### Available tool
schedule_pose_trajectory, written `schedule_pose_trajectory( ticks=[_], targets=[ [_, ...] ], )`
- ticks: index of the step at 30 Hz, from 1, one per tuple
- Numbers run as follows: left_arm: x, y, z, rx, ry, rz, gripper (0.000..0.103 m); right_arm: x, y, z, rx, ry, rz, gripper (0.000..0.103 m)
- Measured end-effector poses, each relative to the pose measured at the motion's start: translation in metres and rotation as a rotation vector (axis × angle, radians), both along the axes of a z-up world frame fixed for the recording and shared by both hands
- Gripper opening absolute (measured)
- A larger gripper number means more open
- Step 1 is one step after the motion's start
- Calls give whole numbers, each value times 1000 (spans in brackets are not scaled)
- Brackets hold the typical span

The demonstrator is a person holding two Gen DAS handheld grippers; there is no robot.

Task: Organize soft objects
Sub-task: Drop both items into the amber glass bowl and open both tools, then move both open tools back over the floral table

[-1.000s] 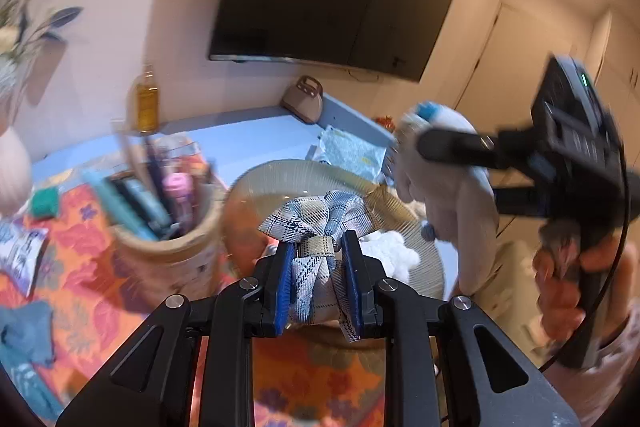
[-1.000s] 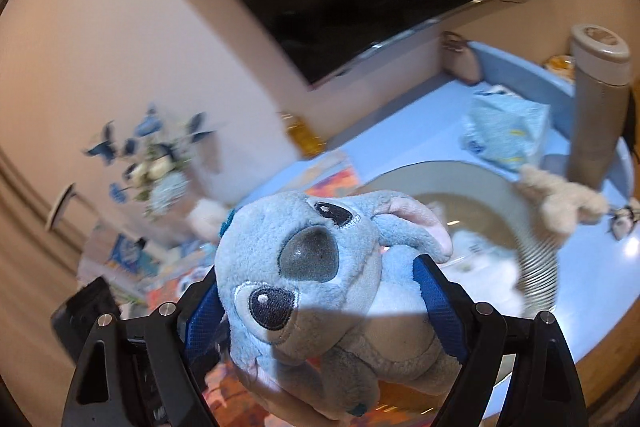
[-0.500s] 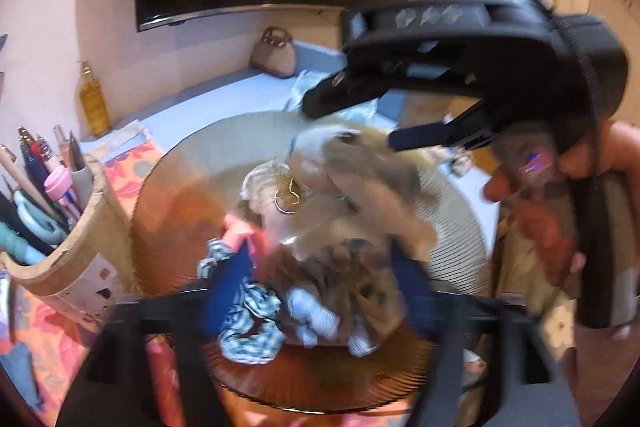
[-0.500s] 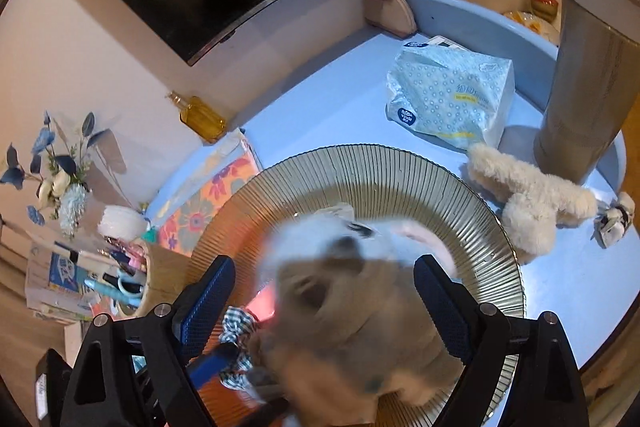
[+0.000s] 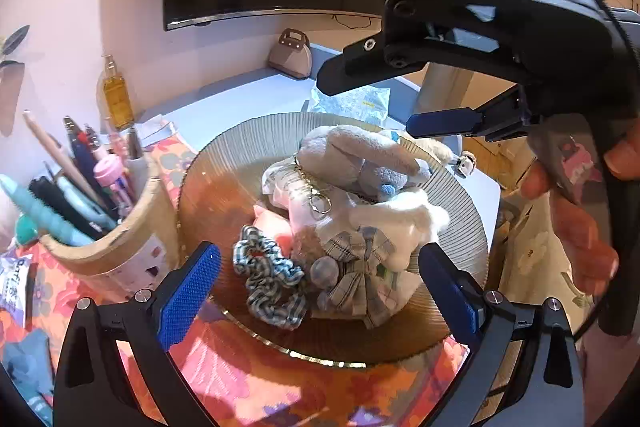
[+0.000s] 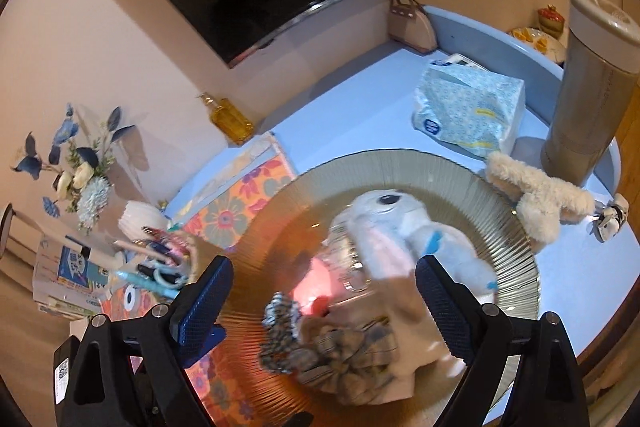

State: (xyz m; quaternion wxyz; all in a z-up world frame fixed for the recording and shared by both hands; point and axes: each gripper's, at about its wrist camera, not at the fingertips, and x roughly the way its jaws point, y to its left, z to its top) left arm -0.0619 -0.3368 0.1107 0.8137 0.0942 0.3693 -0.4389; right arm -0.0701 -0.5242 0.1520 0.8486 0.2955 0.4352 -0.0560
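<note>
Both the left gripper [image 5: 316, 291] and right gripper [image 6: 324, 303] hang spread and empty over the ribbed plate [image 5: 240, 163]. On it lie a grey-blue plush [image 5: 360, 159], a checked scrunchie [image 5: 272, 283] at the near left and a plaid bow [image 5: 360, 267], heaped together.

- My left gripper [image 5: 320, 291] hangs with jaws wide apart over the near edge of the ribbed plate [image 5: 224, 163]; my right gripper [image 6: 324, 303] hangs likewise, above it and to the right.
- On the plate, a scrunchie [image 5: 270, 279] lies front left, a plaid bow [image 5: 360, 267] just beside it on the right.
- A plush toy [image 5: 360, 155] lies behind them, on top of the pile.
- A pen holder [image 5: 120, 235] stands left of the plate, touching its rim.
- A tissue pack [image 6: 468, 111] lies behind the plate; a tall cylinder [image 6: 588, 83] stands to its right.
- A fluffy toy [image 6: 536, 195] lies off the plate's right rim, before the cylinder.
- A pump bottle [image 6: 230, 119] stands against the wall, far left.
</note>
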Motion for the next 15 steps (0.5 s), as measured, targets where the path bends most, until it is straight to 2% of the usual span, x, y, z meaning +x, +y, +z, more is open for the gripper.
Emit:
schedule_pose_trajectory(
  ticks=[7, 12, 15],
  targets=[
    [13, 38, 19, -32, 6, 109, 99, -7, 42, 34, -54, -45, 57, 92],
    [30, 84, 35, -40, -3, 199, 100, -12, 85, 67, -105, -117, 119, 92],
    [40, 123, 44, -83, -15, 257, 100, -11, 117, 84, -138, -158, 179, 92]
  ],
)
